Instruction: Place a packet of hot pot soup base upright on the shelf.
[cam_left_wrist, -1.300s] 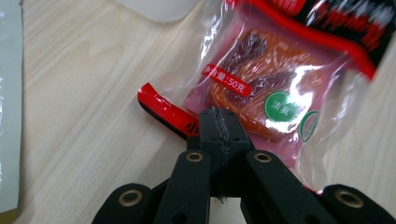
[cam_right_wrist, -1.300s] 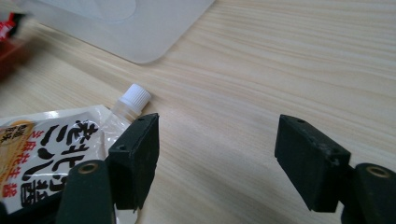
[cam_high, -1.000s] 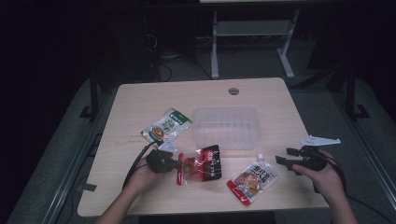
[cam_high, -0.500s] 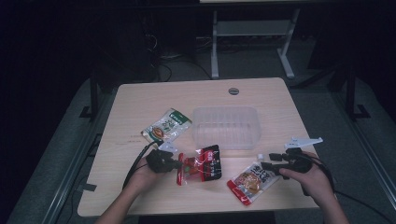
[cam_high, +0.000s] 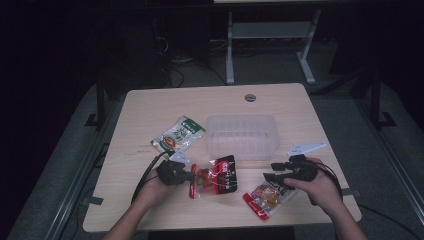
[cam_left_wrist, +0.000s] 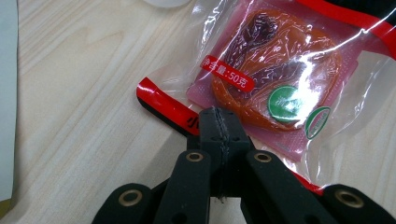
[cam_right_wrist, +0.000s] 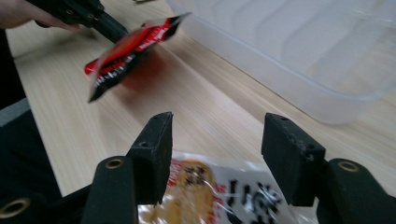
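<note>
My left gripper (cam_high: 192, 176) is clamped tight on the edge of a red-and-black clear plastic snack packet (cam_high: 216, 176) with a dark red filling; in the left gripper view the jaws meet on the packet's red-striped border (cam_left_wrist: 180, 112), and the rest of the packet (cam_left_wrist: 275, 79) spreads away beyond the tips over the pale wooden table (cam_left_wrist: 84, 93). In the right gripper view it hangs tilted off the table from that gripper, its far end raised.

My right gripper (cam_high: 270, 172) stands fairly wide, its jaws having just been closing in a little, with nothing pressed between them. Right below its tips lies a second clear packet with an orange-yellow filling and a red end (cam_high: 267, 196); in the right gripper view this packet (cam_right_wrist: 219, 196) lies flat on the table under the gap between the jaws.

Just beyond both grippers, between them, stands a clear rectangular plastic tub (cam_high: 242, 136) with ribbed walls; I can see nothing in it. Past my left gripper, beside the tub, a green-and-white snack packet (cam_high: 179, 135) lies flat.
</note>
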